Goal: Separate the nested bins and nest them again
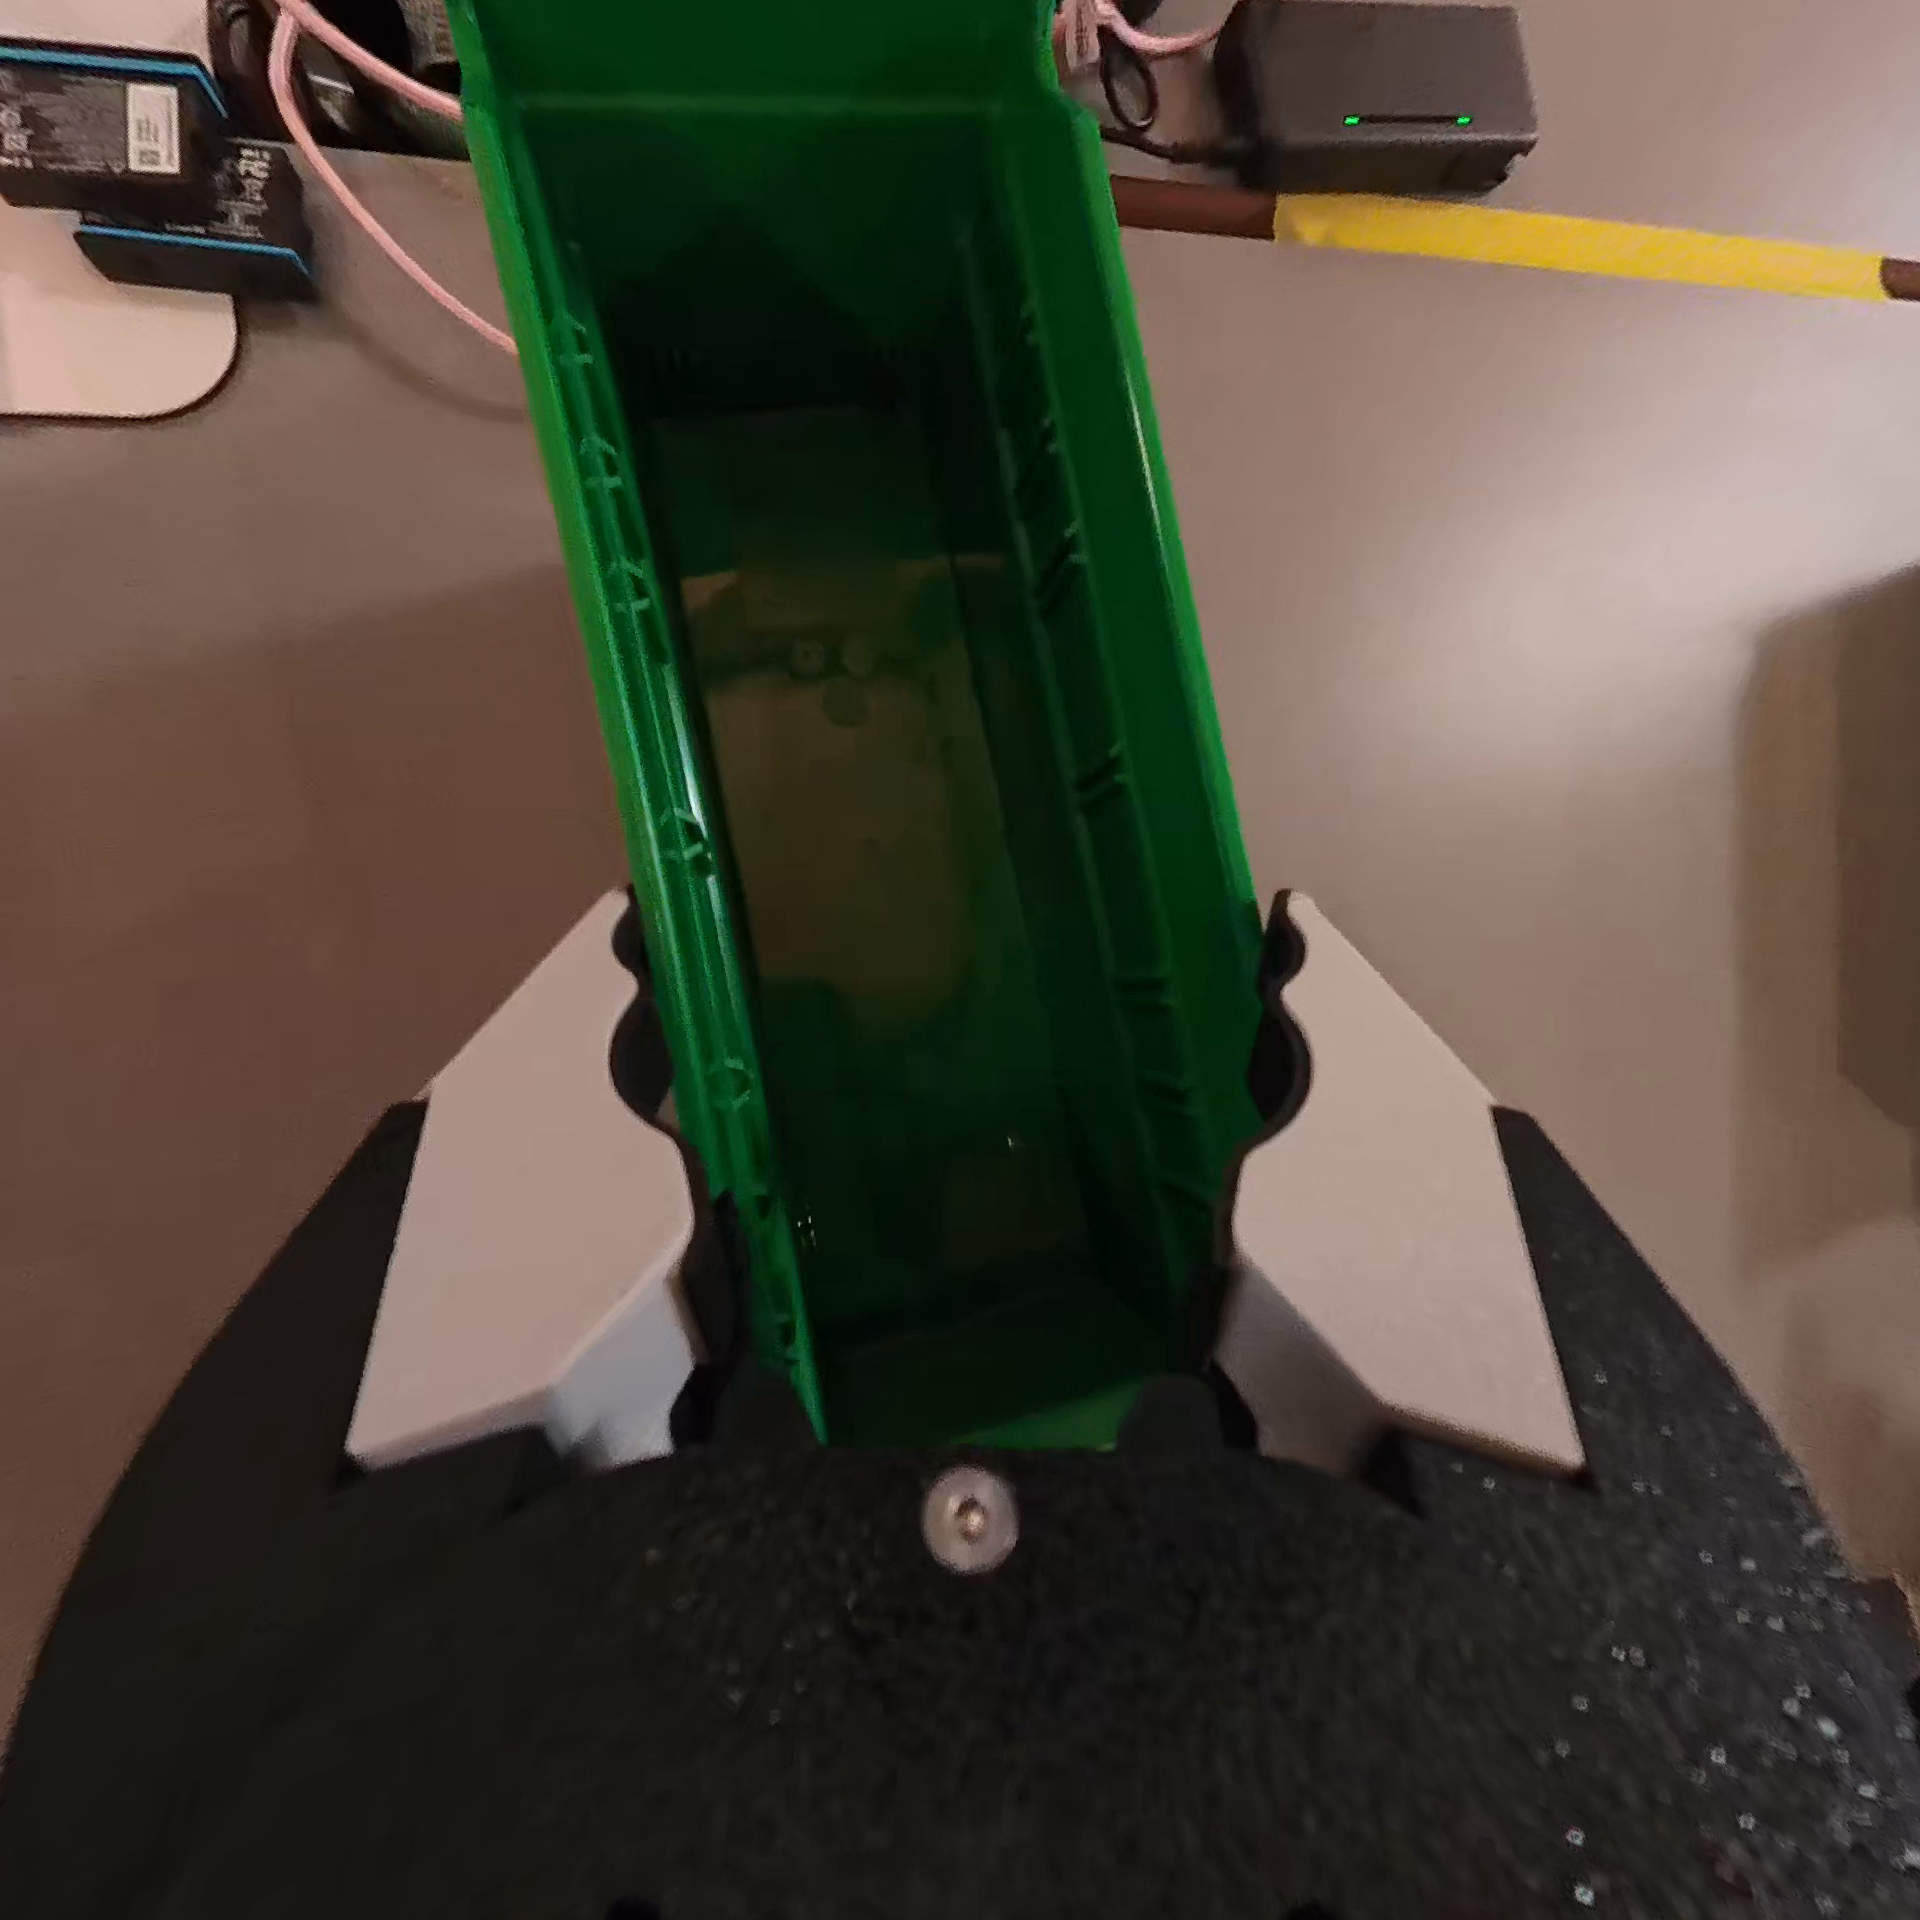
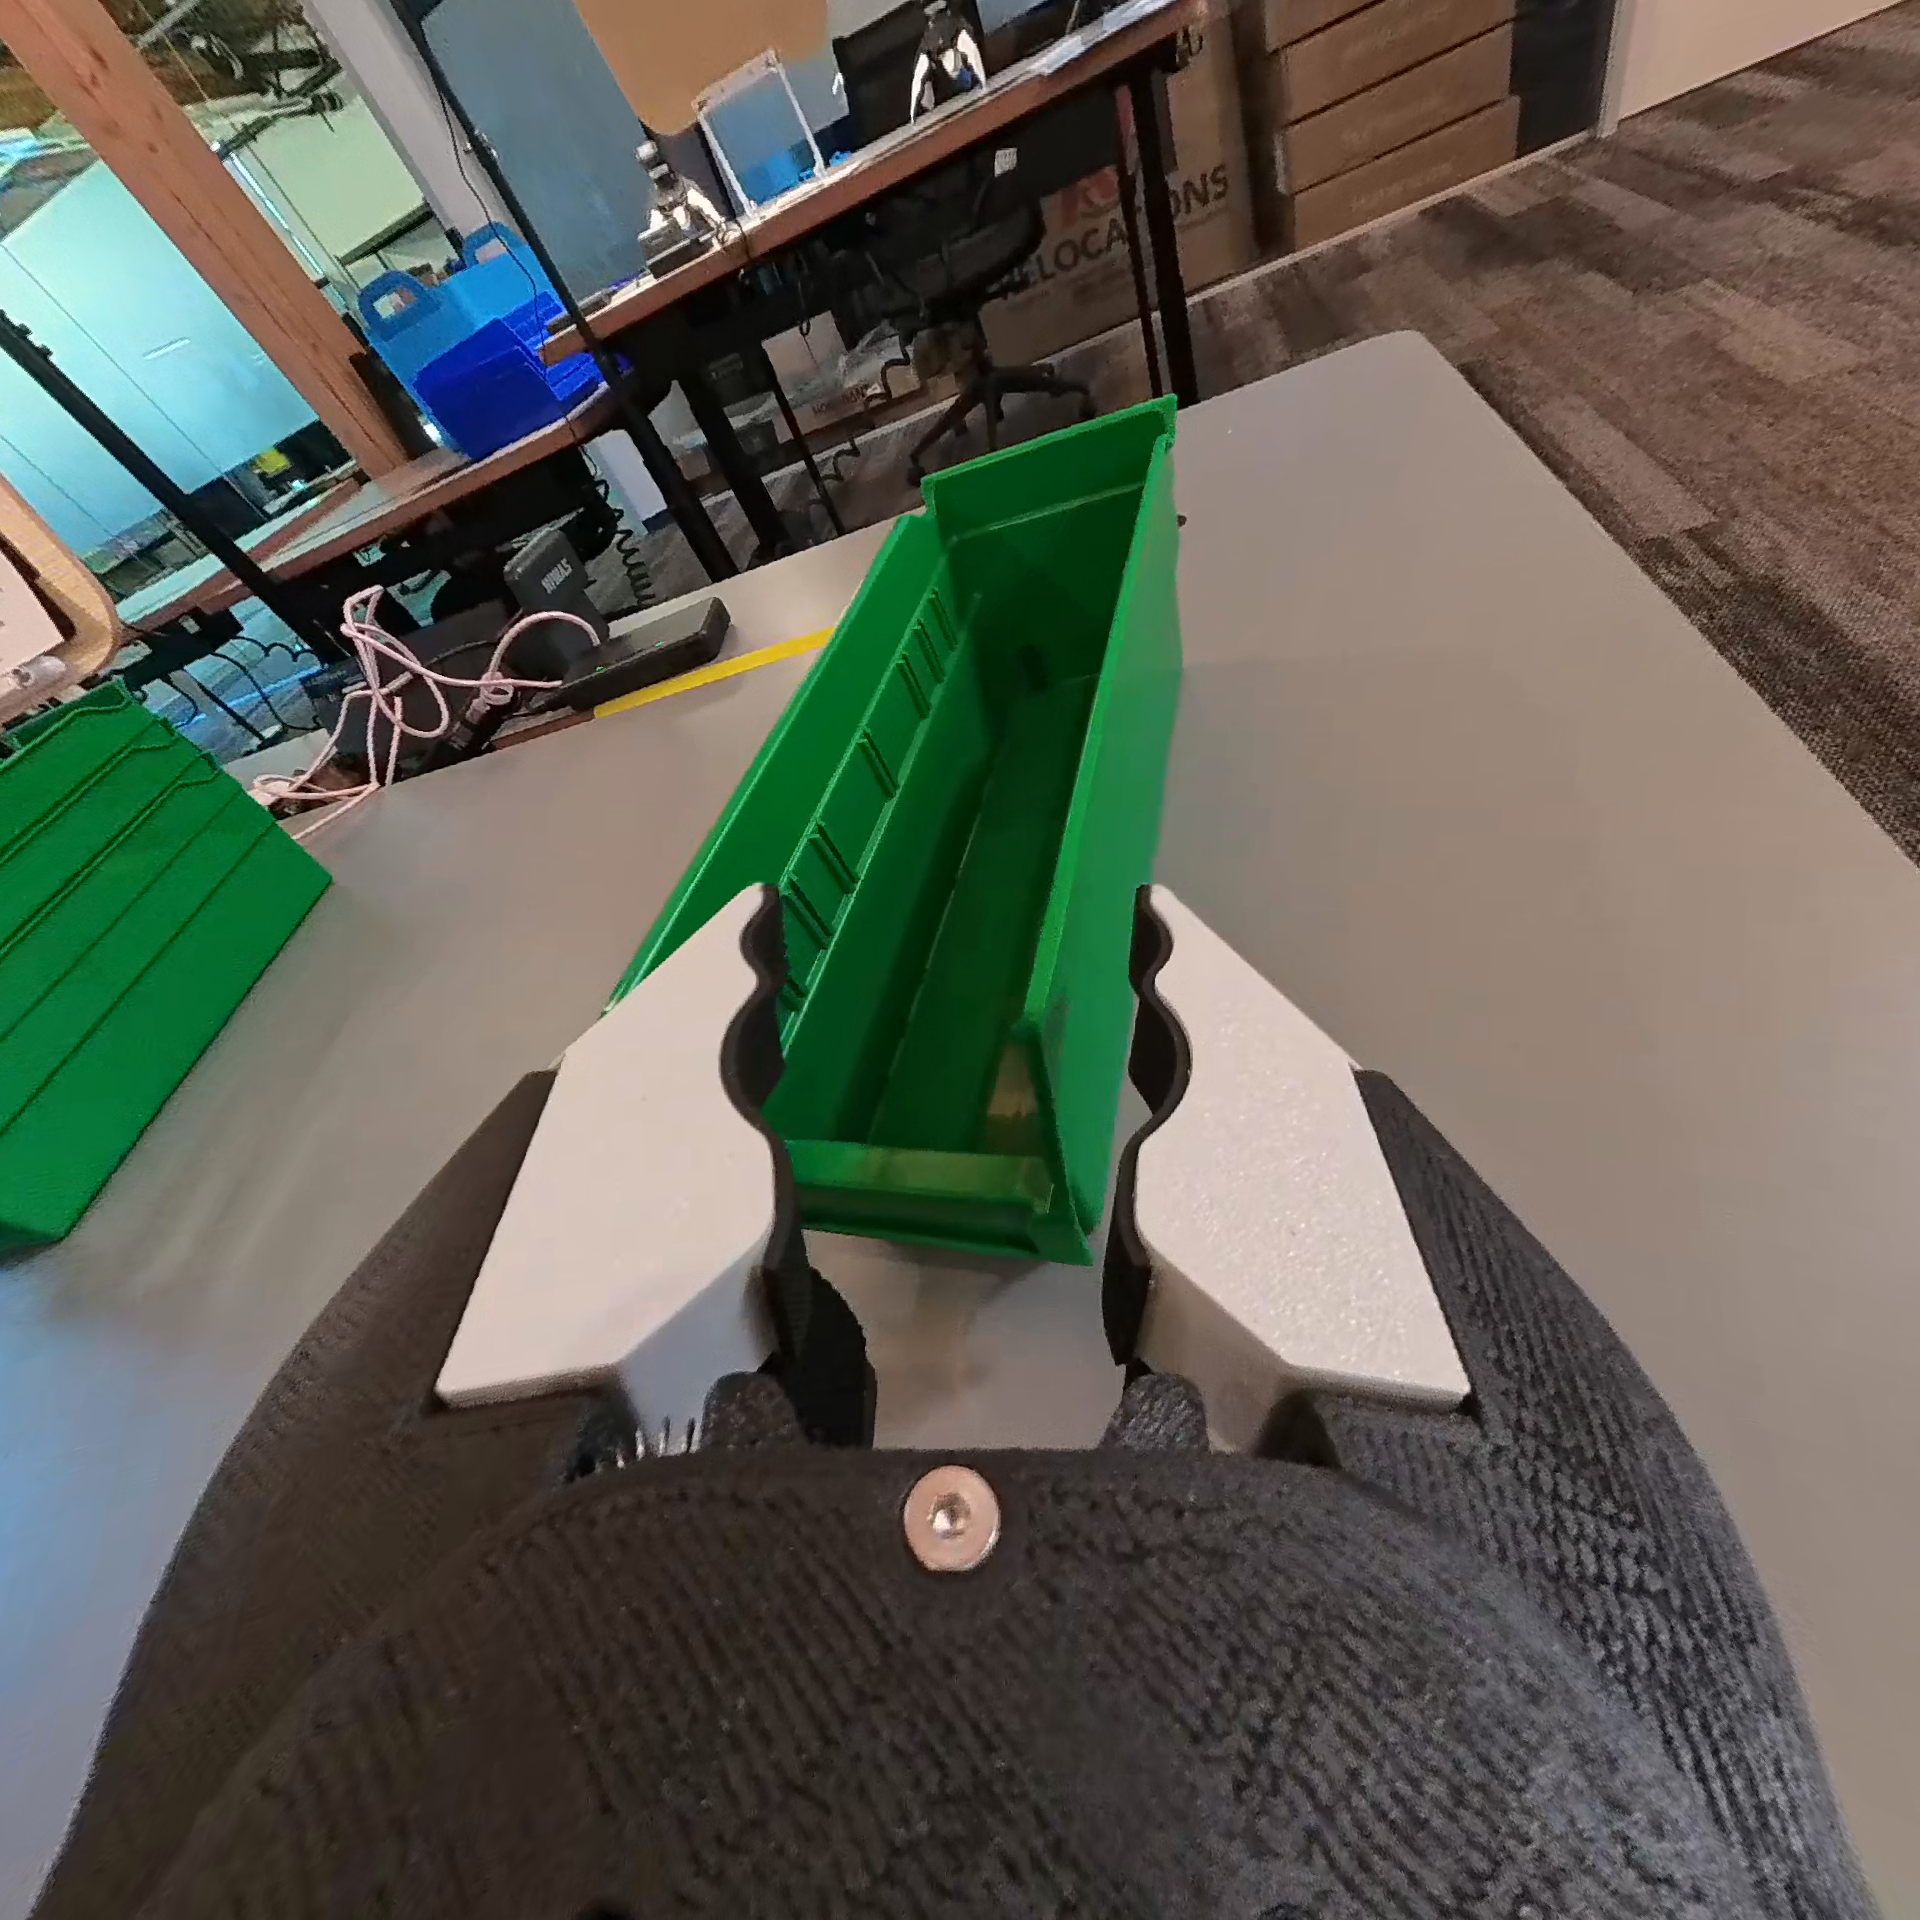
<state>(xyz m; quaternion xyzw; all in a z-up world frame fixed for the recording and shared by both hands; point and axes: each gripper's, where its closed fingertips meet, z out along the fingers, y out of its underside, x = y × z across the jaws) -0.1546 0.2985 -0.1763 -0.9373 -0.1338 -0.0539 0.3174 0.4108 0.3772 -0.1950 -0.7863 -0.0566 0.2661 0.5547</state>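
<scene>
Two grippers with bumpy black shells and smooth grey fingers each work on a long, thin bin of shiny green plastic with little ribs inside. The left gripper (image 1: pixel 956 925) squeezes its green bin (image 1: pixel 883 644) from both sides and holds it up over the grey bench (image 1: pixel 312 644). The right gripper (image 2: pixel 954 914) has its fingers apart around the near end of the other bin (image 2: pixel 987 831), which sits near the bench's far edge, while a stack of more green bins (image 2: pixel 114 935) stands at the left edge.

Grey table (image 2: pixel 1455 831); yellow tape strip (image 1: pixel 1558 244), pink cable (image 2: pixel 416 675), blue bins (image 2: pixel 488 353), cardboard boxes (image 2: pixel 1392 125)
</scene>
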